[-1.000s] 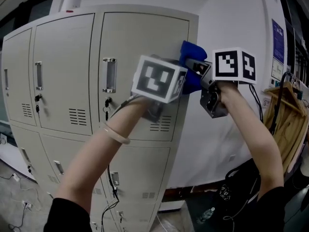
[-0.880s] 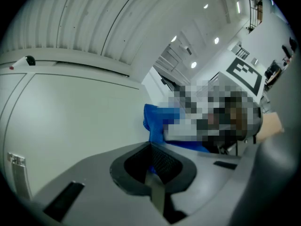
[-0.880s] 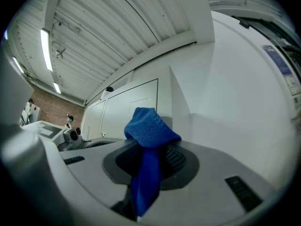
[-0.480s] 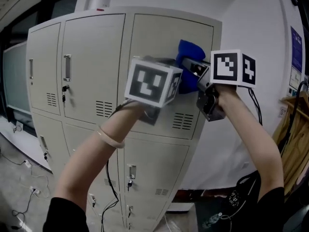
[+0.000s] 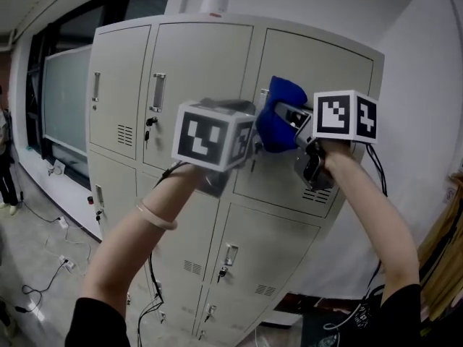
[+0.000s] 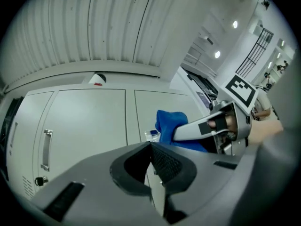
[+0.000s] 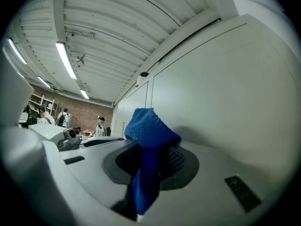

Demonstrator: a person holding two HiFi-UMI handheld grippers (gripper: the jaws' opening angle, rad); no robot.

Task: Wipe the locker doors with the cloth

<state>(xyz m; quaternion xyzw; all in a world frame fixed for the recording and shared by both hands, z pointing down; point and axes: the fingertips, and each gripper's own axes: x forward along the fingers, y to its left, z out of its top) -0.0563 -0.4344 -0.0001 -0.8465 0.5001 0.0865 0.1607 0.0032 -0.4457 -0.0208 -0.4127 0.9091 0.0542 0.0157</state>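
Observation:
A bank of beige lockers [image 5: 188, 56] stands in front of me. My right gripper [image 5: 288, 112] is shut on a blue cloth [image 5: 277, 116] and holds it against the left part of the upper right locker door [image 5: 325, 71]. In the right gripper view the cloth [image 7: 149, 136] bulges out of the closed jaws of the right gripper [image 7: 153, 157], with the door [image 7: 225, 88] close on the right. My left gripper [image 6: 151, 147] is shut on nothing and hovers just left of the cloth [image 6: 168, 125]; its marker cube [image 5: 210, 134] hides its jaws in the head view.
A white domed device [image 5: 215, 0] sits on top of the lockers. Handles and keys [image 5: 158, 92] stick out from the doors. Cables [image 5: 43, 284] trail over the floor at lower left. Windows [image 5: 65, 100] run along the left, and a white wall [image 5: 427, 121] adjoins the lockers on the right.
Both grippers and the cloth have slid left across the upper right door, from its right edge to its left part. My head view has swung with them.

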